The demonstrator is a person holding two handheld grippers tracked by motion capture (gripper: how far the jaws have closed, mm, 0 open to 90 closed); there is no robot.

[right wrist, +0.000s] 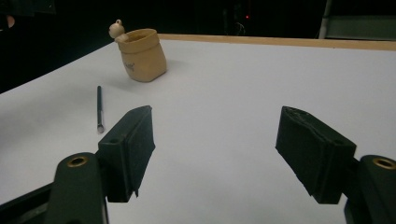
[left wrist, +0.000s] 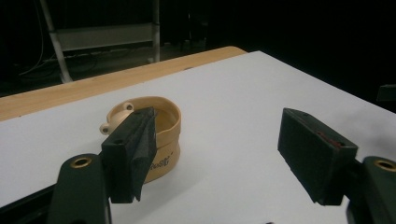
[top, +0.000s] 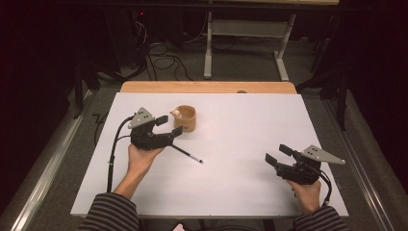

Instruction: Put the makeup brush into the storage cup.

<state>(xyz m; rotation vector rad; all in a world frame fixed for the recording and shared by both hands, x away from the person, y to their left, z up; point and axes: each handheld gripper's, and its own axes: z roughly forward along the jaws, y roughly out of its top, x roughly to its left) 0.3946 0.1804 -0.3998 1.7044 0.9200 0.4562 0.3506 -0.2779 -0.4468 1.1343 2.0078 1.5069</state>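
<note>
a person holds the left gripper [top: 169,125] with its jaws wide open and empty just beside a small tan cup [top: 185,118] that stands upright on the white tabletop [top: 250,125], one jaw close against the cup's near side in the left gripper view, though contact cannot be told. a dark pencil [top: 187,154] lies flat on the tabletop just in front of that gripper, apart from the cup. the right gripper [top: 278,155] is held low over the near right part of the tabletop, well apart from cup and pencil, its jaws also spread open with nothing between them.
</note>
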